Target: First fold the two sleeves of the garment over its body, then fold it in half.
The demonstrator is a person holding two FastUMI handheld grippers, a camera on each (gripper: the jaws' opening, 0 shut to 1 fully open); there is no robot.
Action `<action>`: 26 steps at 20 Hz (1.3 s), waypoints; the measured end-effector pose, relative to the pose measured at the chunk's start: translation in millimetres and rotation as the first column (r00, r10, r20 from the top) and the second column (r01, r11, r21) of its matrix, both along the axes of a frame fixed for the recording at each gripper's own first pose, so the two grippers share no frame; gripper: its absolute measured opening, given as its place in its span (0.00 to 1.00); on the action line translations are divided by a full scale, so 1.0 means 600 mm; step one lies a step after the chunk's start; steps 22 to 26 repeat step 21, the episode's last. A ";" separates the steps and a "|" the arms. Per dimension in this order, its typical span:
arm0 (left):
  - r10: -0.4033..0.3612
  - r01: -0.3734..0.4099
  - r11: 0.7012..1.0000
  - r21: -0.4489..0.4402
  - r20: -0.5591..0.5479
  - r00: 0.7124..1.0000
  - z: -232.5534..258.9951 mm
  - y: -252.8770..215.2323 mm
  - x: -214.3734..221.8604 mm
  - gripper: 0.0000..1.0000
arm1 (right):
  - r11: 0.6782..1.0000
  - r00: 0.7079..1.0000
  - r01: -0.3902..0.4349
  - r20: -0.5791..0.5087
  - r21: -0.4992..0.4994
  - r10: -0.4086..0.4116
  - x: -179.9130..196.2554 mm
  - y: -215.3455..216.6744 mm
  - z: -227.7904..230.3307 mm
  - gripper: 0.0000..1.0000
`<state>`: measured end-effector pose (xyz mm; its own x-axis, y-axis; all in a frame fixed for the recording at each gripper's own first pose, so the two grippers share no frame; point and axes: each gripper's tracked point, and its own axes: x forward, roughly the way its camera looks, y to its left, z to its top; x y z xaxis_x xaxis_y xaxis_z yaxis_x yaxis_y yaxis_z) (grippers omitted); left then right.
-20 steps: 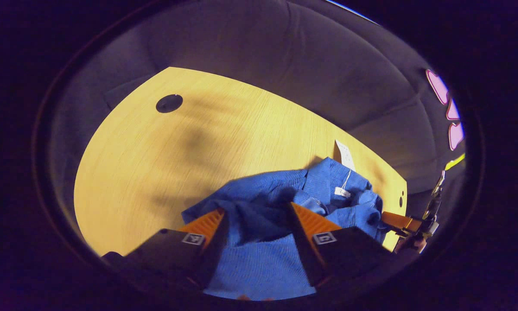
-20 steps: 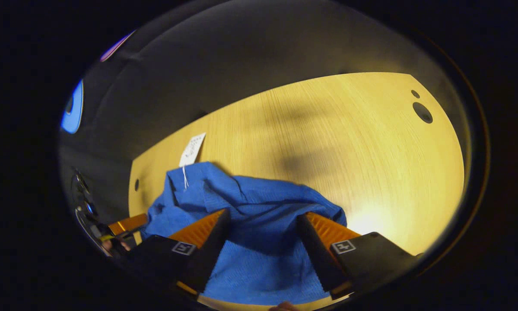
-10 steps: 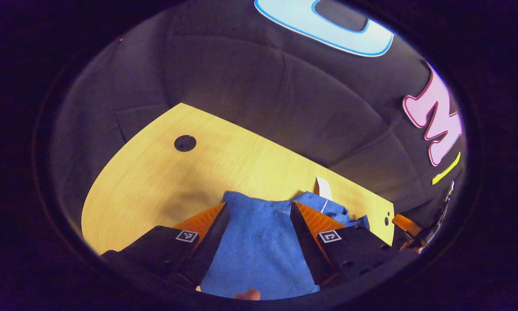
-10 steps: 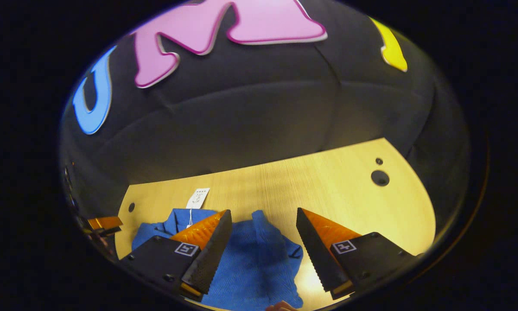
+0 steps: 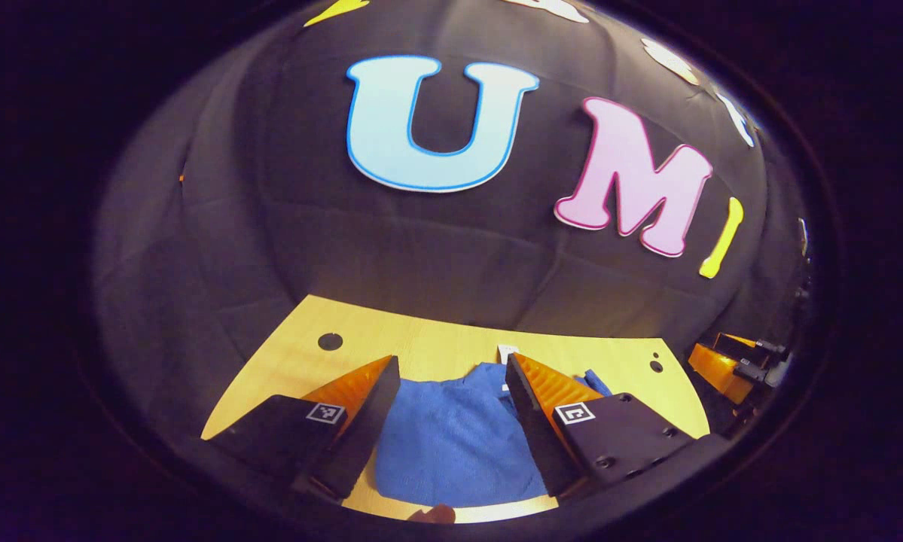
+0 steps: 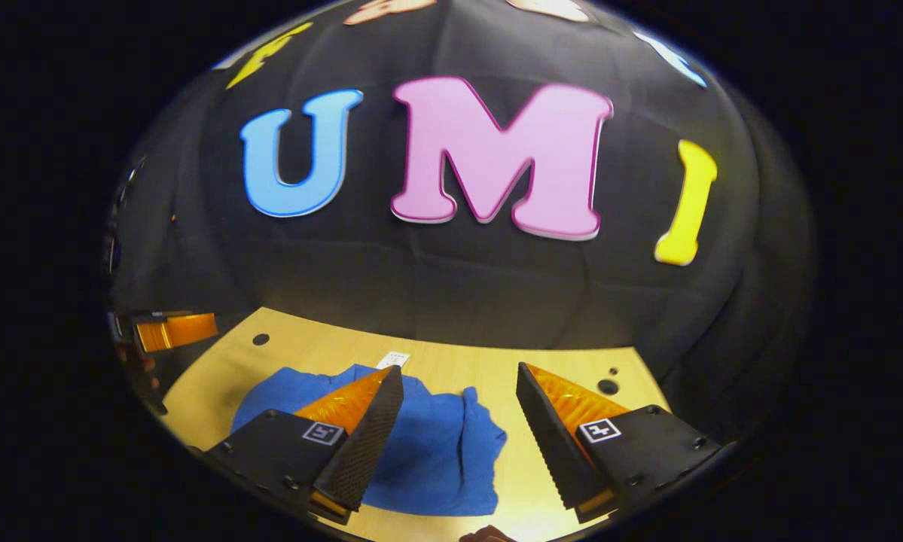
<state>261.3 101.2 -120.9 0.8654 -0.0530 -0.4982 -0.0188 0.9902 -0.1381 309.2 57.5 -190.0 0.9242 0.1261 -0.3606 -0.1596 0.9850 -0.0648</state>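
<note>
Now higher than before — both grippers (image 5: pixel 451 376) (image 6: pixel 459 384) wide open, empty, above garment (image 6: pixel 436 452).

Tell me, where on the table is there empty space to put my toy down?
Bare wooden table lies to the right of the blue garment, out to the two dark holes. Another bare strip runs behind the garment, along the black wall. The middle is crowded: the garment lies there, with a white tag at its far edge.

Fingers (image 6: pixel 376 421) hide the garment (image 6: pixel 436 452) partly (tag (image 6: pixel 395 360) unreadable).

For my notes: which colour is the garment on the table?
Blue garment; clearest in the right gripper view.
</note>
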 end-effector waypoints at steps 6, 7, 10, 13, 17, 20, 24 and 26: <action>-0.042 0.025 0.993 0.119 0.146 0.988 0.086 -0.062 -0.139 0.83 | 0.998 0.982 -0.055 0.177 -0.035 0.060 -0.157 0.045 0.121 0.99; -0.031 0.010 0.992 0.123 0.171 0.985 0.101 -0.066 -0.162 0.83 | 0.998 0.979 -0.060 0.195 -0.025 0.063 -0.199 0.044 0.141 0.99; -0.012 -0.012 0.995 0.104 0.231 0.973 0.133 -0.073 -0.223 0.83 | 0.999 0.973 -0.041 0.229 0.000 0.040 -0.273 0.036 0.177 0.94; 0.012 -0.047 0.993 0.109 0.308 0.951 0.161 -0.077 -0.284 0.83 | 0.997 0.970 -0.057 0.238 0.045 0.045 -0.335 0.045 0.183 0.99; 0.017 -0.059 0.993 0.099 0.383 0.923 0.173 -0.090 -0.358 0.81 | 0.997 0.965 -0.066 0.256 0.040 0.053 -0.408 0.030 0.195 0.98; 0.030 -0.086 0.988 0.125 0.395 0.918 0.176 -0.100 -0.388 0.80 | 0.994 0.957 -0.098 0.280 0.054 0.079 -0.439 0.031 0.214 0.98; 0.040 -0.097 0.988 0.120 0.409 0.912 0.185 -0.107 -0.395 0.81 | 0.990 0.952 -0.123 0.290 0.070 0.098 -0.445 0.035 0.222 0.98; 0.040 -0.097 0.988 0.120 0.409 0.912 0.185 -0.107 -0.395 0.81 | 0.990 0.952 -0.123 0.290 0.070 0.098 -0.445 0.035 0.222 0.98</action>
